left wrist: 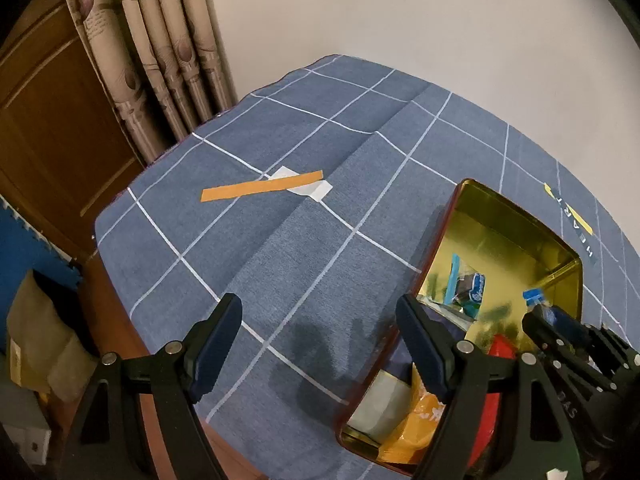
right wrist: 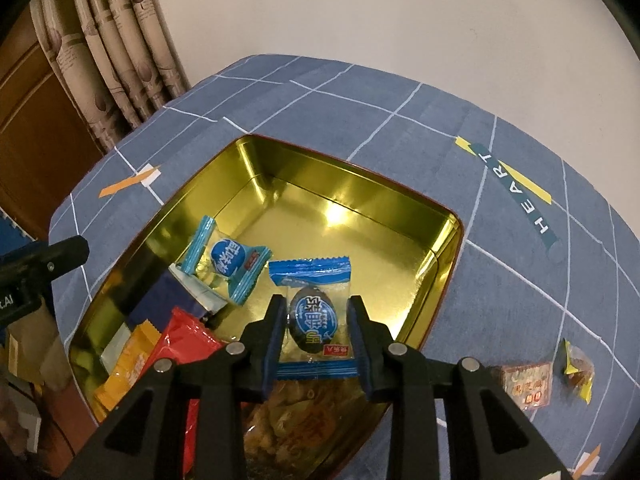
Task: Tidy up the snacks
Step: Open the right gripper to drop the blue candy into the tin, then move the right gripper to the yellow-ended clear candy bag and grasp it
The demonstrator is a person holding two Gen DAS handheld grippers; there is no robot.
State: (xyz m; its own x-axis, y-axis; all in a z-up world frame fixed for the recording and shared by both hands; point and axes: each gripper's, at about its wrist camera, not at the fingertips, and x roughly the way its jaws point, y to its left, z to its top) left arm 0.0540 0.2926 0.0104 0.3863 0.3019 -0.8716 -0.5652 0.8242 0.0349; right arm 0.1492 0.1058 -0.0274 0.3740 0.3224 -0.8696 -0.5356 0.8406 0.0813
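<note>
Delivery is the step in hand: my right tongs [right wrist: 318,330] hang over the open gold tin [right wrist: 444,276] with a blue-wrapped sweet [right wrist: 312,322] between narrowly set pads, though I can't tell whether they press on it. My left tongs [left wrist: 320,350] stand wide and empty above the bench [left wrist: 280,240] by the tin's left wall. Next I judge the sweet must drop clear beside its twin [right wrist: 226,258], then two packets [right wrist: 548,380] near the bench's right edge need fetching.
</note>
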